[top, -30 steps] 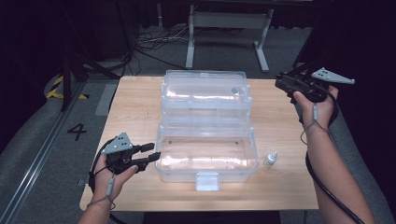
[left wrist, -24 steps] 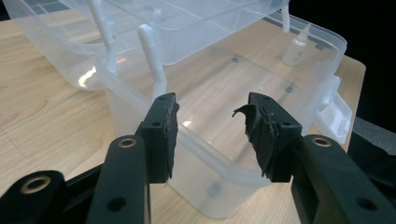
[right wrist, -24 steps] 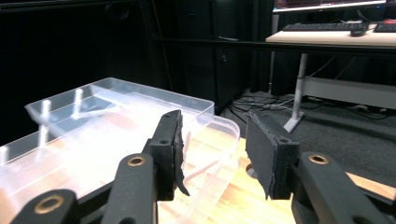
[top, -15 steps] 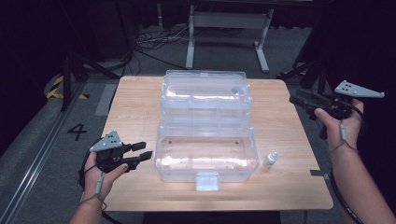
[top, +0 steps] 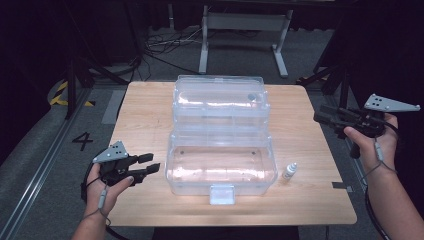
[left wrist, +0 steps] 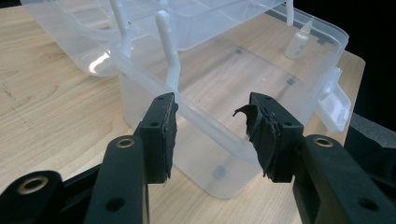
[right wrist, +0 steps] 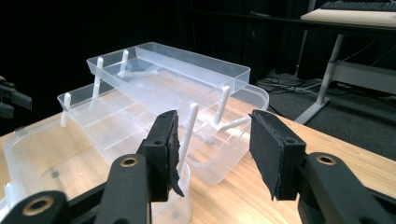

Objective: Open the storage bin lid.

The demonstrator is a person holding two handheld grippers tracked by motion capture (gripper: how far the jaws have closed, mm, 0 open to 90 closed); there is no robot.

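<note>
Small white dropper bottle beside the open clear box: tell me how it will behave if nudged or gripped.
The dropper bottle stands upright, slim with a narrow base, so a side nudge would probably tip it. Its body looks round, so once down it may roll on the smooth wooden table. It looks like light plastic, likely to slide away before a pad bites.

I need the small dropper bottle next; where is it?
In the high view the small dropper bottle stands on the table, just right of the clear box's front corner.

Open clear box [top: 220,165] blocks table [top: 145,125] middle; small bottle [top: 289,171] stands near right edge; left and right strips free.
</note>
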